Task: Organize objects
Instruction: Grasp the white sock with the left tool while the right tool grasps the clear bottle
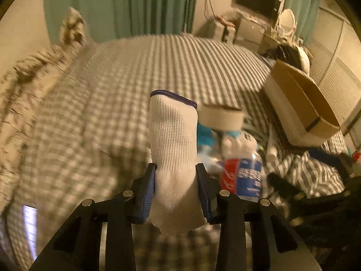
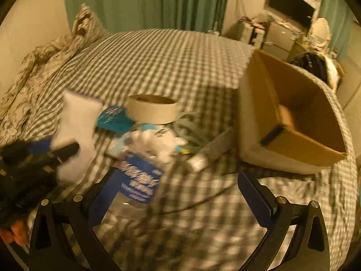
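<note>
We find the left tool (image 1: 175, 169) clamped on a white sock (image 1: 173, 149), held upright above the checked bed (image 1: 112, 79). Our right tool (image 2: 178, 180) stands wide over a plastic bottle (image 2: 140, 180). Farther: tape roll (image 2: 152, 108); right, cardboard box (image 2: 293, 122).

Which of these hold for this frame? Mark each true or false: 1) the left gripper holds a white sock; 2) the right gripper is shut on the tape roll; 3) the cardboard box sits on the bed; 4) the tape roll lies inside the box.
1) True: the left gripper is shut on the white sock.
2) False: the right gripper is open and holds nothing; the tape roll lies ahead of it.
3) True: the cardboard box rests on the checked bed.
4) False: the roll sits on the bed among the clutter, left of the box.
</note>
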{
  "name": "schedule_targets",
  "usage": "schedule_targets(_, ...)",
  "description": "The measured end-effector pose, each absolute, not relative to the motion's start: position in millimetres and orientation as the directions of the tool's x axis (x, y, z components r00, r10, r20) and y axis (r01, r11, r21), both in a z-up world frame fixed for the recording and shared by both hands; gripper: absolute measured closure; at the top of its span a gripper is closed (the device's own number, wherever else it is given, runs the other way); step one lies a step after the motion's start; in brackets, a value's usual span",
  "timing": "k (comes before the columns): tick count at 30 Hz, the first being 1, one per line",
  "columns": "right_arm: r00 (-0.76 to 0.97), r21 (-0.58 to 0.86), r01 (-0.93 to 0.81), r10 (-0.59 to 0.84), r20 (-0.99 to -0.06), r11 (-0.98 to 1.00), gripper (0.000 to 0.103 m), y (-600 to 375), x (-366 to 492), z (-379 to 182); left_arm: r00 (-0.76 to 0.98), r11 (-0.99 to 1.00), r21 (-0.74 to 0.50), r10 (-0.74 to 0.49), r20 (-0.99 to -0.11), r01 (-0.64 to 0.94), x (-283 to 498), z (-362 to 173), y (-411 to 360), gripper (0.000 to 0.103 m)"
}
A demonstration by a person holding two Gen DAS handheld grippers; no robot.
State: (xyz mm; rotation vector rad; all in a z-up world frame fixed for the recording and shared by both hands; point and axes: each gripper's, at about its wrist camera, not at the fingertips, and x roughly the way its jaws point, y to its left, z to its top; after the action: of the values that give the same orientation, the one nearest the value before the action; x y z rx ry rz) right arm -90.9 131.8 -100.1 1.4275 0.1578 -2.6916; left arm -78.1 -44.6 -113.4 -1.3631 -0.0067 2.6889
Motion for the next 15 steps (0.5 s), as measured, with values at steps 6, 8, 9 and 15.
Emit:
schedule_targets(6,-0.463,-0.020,0.188,-0.071,-0.883,-0.982,0.009,103,-104,-131,-0.622,-0.998,0.000,0.035,-0.782,-0.057,-77,-98,-66,0.068)
schedule_targets(8,-0.423,0.003,0.202,-0.090,-0.901,-0.979,0.014,97,-108,-142,-0.627,-0.998,0.009,0.029,-0.779,-0.057,-75,-97,-67,0.068)
schedule_targets(9,-0.405,0.012,0.210,-0.098,-0.909,-0.978,0.015,93,-109,-148,-0.629,-0.998,0.012,0.027,-0.777,-0.057,-73,-96,-68,0.068)
schedule_targets(15,-0.355,0.058,0.220,-0.136,-0.925,-0.974,0.023,86,-114,-163,-0.641,-0.998,0.027,0.013,-0.768,-0.052,-63,-90,-69,0.068)
